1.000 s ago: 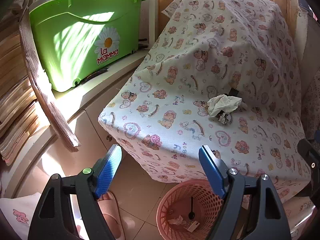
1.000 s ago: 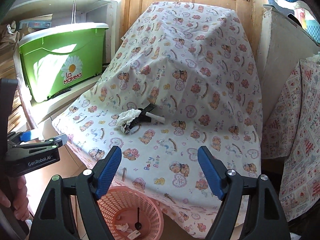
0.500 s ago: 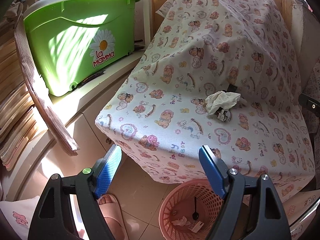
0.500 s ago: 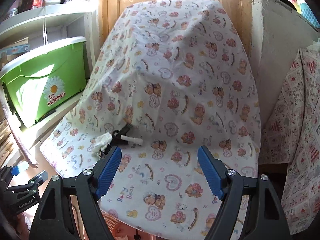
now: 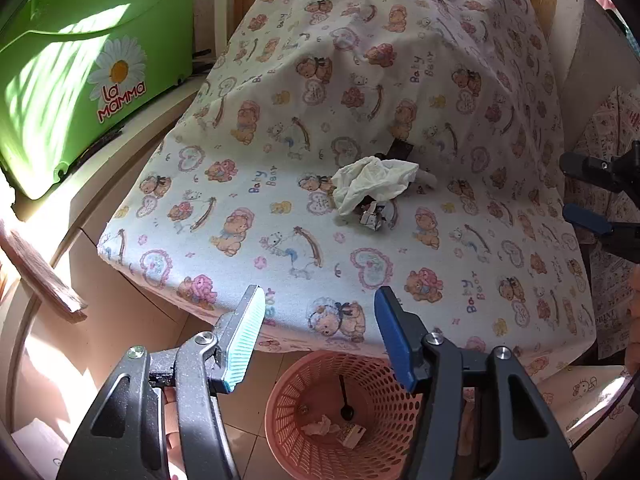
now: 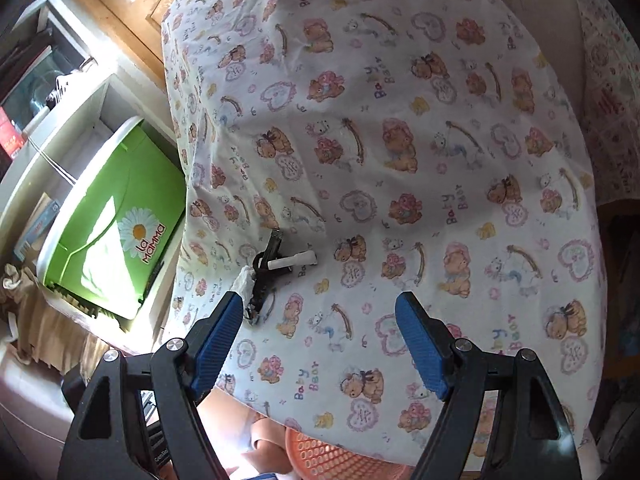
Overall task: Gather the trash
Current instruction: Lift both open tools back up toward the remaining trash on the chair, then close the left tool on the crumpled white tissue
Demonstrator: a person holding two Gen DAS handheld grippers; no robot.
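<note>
The left claw [image 5: 320,336] is hanging over the near edge of the table [image 5: 248,216], which is wearing a cloth printed with bears, hearts and "Baby Bear". Its jaws have just been closing and are now standing partly open, with nothing between them and the pads touching nothing. Directly below it on the tiled floor, a pink perforated wastebasket [image 5: 384,396] is sitting half under the table's edge, already holding a crumpled scrap, a small carton piece and a dark stick-like item.

The trash is lying on the cloth, well beyond the left claw's tips: a crumpled white tissue [image 5: 372,182] is resting against a small black object [image 5: 398,150], with a little torn wrapper [image 5: 374,218] just in front of it. From the right wrist view, a short white tube [image 6: 290,261] is lying across the black object, beside the tissue.

The right claw [image 6: 320,336] is hovering above the cloth, tilted, with its jaws spread wide and gripping nothing; the trash pile is sitting just past its left finger [image 6: 216,340]. A green "La Mamma" tub [image 5: 84,68] is standing on a ledge left of the table.
</note>
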